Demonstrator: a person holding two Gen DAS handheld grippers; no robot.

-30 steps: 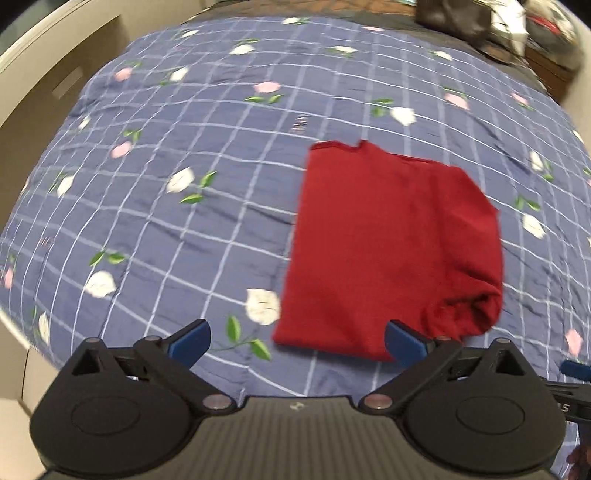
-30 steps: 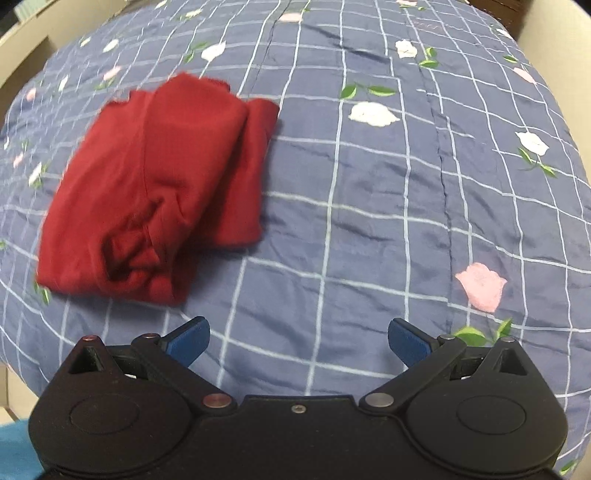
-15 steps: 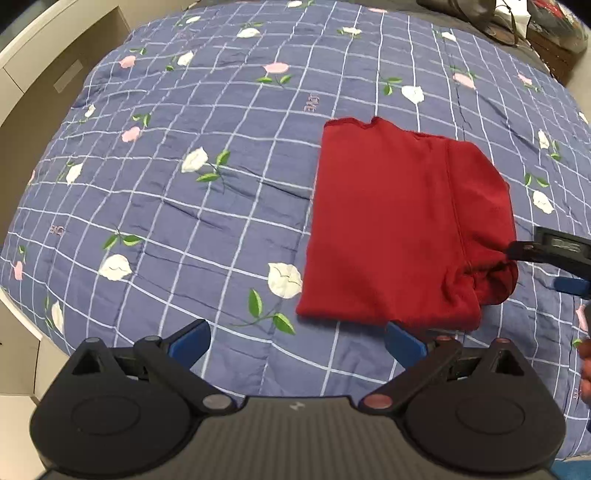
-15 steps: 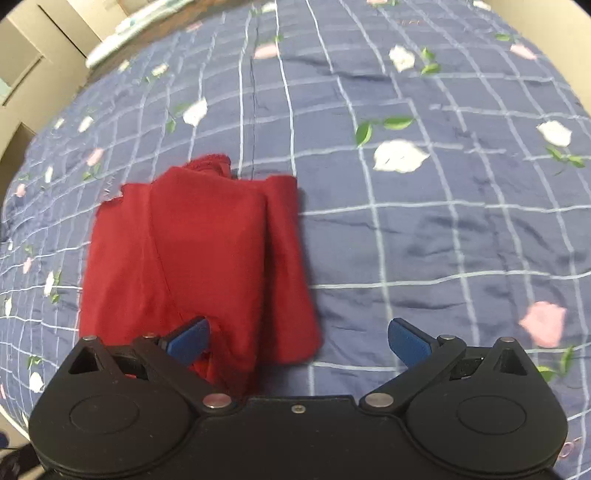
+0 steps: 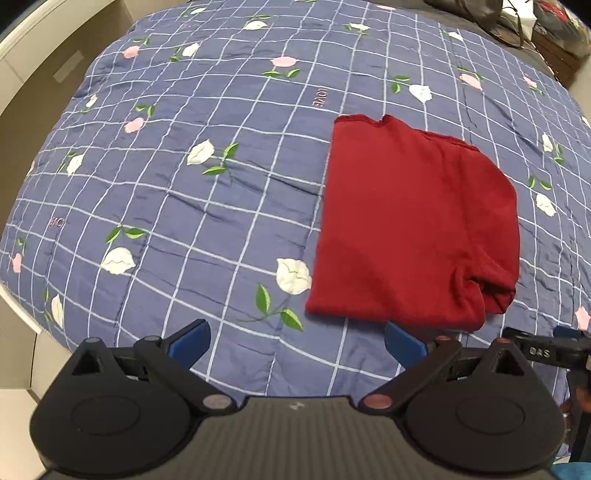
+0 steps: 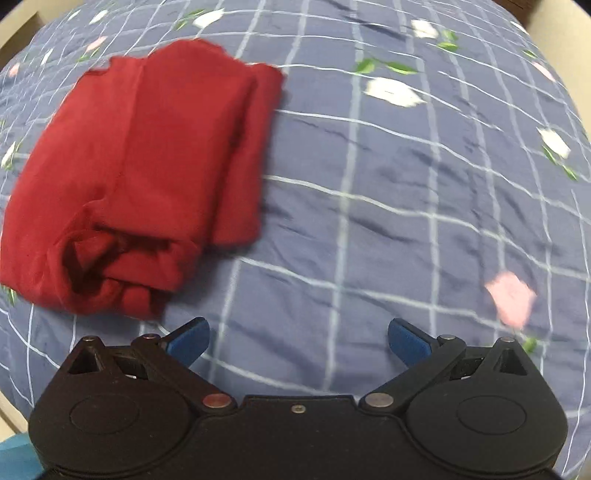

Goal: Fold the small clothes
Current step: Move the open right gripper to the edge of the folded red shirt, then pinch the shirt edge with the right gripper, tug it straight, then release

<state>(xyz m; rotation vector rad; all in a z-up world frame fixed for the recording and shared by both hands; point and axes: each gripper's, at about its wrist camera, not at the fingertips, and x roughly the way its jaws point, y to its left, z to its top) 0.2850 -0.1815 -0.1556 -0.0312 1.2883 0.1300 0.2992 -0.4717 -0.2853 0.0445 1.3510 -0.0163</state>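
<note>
A folded red garment lies flat on a bed, on a blue quilt with a white grid and white and pink flowers with green leaves. In the left wrist view it sits right of the quilt's middle. Its long axis runs from the near edge of the bed toward the far edge. The far end shows a stitched hem or neckline with a small notch; the near end is bunched into loose rolls at its right corner. In the right wrist view the same garment fills the upper left, with a narrower folded layer lying along its right side and a rumpled opening at the near end.

The left gripper has its blue-tipped fingers spread wide and holds nothing; its right fingertip sits just short of the garment's near edge. The right gripper is likewise wide apart and empty, over bare quilt beside the garment's near right corner. It also shows at the right edge of the left wrist view, marked "DAS".

The word "LOVE" is stitched on the quilt, upside down, beyond the garment. Pale cabinet panels border the bed's left side, and dark clutter sits past the far right corner.
</note>
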